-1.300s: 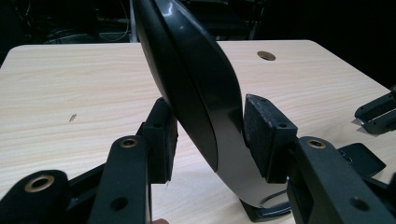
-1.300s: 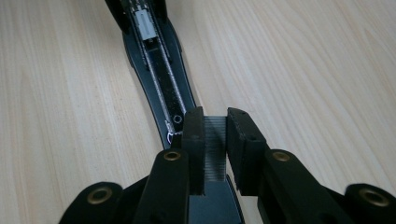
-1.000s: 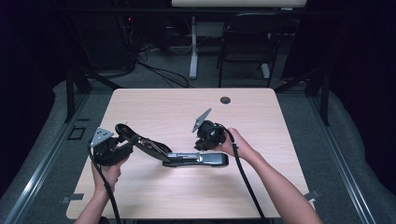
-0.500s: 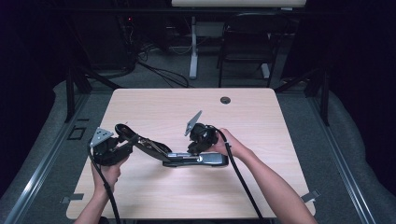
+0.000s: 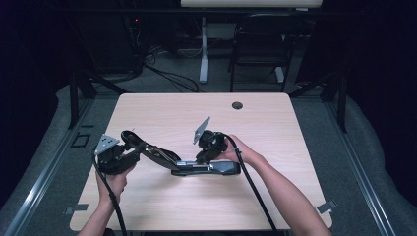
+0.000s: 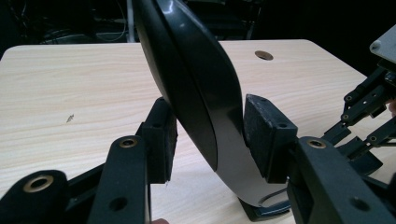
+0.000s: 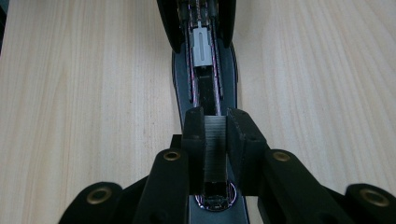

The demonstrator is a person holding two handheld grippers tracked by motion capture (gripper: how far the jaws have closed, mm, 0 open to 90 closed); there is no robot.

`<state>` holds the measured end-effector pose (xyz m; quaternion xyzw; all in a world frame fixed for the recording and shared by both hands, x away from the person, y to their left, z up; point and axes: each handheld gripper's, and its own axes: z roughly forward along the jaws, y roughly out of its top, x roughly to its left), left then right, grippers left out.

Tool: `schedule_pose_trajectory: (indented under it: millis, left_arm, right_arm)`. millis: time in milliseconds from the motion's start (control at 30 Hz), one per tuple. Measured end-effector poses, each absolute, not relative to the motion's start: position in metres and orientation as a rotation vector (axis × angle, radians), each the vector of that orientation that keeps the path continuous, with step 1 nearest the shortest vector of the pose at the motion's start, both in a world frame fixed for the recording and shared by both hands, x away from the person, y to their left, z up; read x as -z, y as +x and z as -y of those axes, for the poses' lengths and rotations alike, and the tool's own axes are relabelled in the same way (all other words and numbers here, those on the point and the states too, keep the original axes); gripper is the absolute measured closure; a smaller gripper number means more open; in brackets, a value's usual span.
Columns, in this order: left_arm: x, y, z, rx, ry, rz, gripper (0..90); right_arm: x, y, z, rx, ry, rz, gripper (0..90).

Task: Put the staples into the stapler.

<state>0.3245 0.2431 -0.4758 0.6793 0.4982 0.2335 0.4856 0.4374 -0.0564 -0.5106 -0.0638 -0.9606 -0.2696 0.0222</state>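
A black stapler (image 5: 209, 168) lies opened near the middle of the wooden table (image 5: 177, 113). Its top cover (image 5: 150, 150) is swung up and back toward the left. My left gripper (image 5: 134, 151) is shut on that cover (image 6: 196, 70), with a pad (image 6: 267, 135) pressed on each side of it. My right gripper (image 5: 204, 156) points down over the stapler's base. In the right gripper view it (image 7: 215, 119) is shut on a dark ribbed strip of staples (image 7: 215, 149), held in line above the open staple channel (image 7: 204, 79) with its grey pusher (image 7: 201, 46).
A round cable hole (image 5: 237, 105) sits near the table's far edge. Bare wood lies all around the stapler. Chairs, table legs and cables stand on the dark floor behind. The right gripper's linkage (image 6: 369, 112) shows at the right of the left gripper view.
My right gripper has moved a little left and down, closer over the stapler's base. The left gripper and the raised cover have kept still.
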Motion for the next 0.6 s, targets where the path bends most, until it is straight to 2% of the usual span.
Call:
schedule_pose_trajectory:
  millis: [600]
  left_arm:
    - [0.4761,0.3244,-0.2427,-0.569,1.654,-1.213,55.5]
  right_arm:
    - [0.5117,0.4398,0.0571,0.827,-0.115,2.964,78.1]
